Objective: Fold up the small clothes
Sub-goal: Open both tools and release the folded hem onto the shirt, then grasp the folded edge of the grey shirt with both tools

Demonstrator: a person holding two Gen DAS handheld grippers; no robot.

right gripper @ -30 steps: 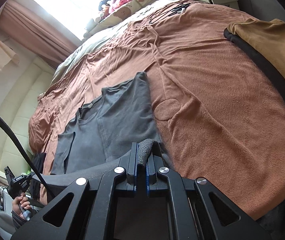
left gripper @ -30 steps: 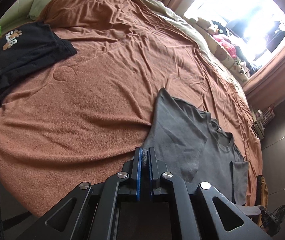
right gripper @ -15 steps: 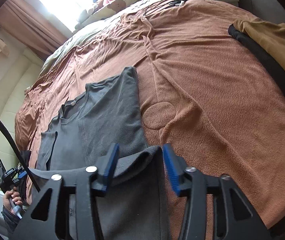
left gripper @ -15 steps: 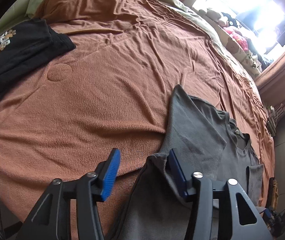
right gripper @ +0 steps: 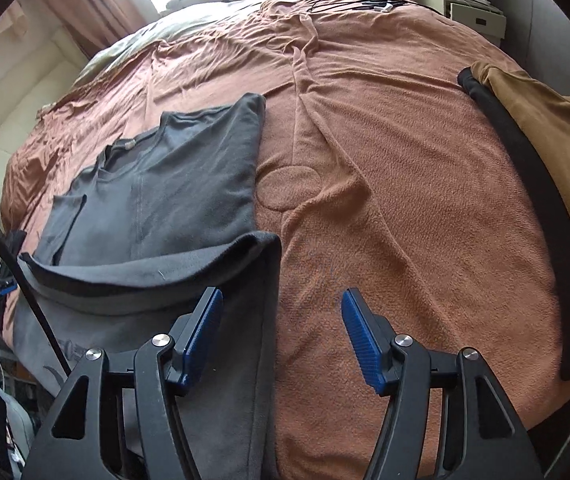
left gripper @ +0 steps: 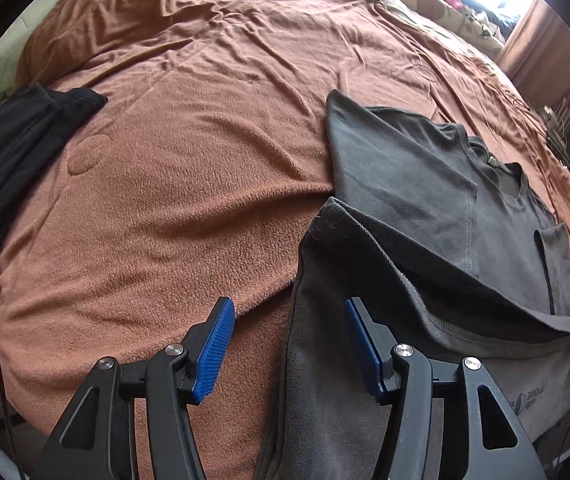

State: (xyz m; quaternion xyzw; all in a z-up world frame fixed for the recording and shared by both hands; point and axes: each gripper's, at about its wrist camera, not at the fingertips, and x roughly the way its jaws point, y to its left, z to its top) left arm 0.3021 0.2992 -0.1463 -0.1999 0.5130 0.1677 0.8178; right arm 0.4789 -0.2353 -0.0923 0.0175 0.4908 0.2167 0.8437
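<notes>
The grey T-shirt (left gripper: 413, 184) lies on the brown fleece blanket (left gripper: 189, 184) that covers the bed, toward the near edge, with its collar at the far end and both sides already turned in. Its lower part is brought up over the body, so the hem (right gripper: 157, 272) runs as a raised, rounded lip across the garment at about 12 o'clock from the right gripper and 2 o'clock from the left one.

A black printed garment (left gripper: 9, 152) sits well apart at 9 o'clock in the left wrist view. A tan garment with a dark band (right gripper: 533, 152) rests at 2 o'clock in the right wrist view, at the blanket's edge.

The left gripper (left gripper: 285, 344) stands wide, its jaws having just been opening, with the shirt's left edge lying below the gap but no pad pressing on it. The right gripper (right gripper: 281, 328) is likewise wide after just opening, with the shirt's right edge under the gap, unheld.

The risk, as I judge it, is that the fold is not settled: the hem stands puffed rather than flat, so it could spring back or slide askew. A blue ribbed pad (left gripper: 359, 340) lifting away close to the cloth might also snag the fleecy edge and drag the fold open.
</notes>
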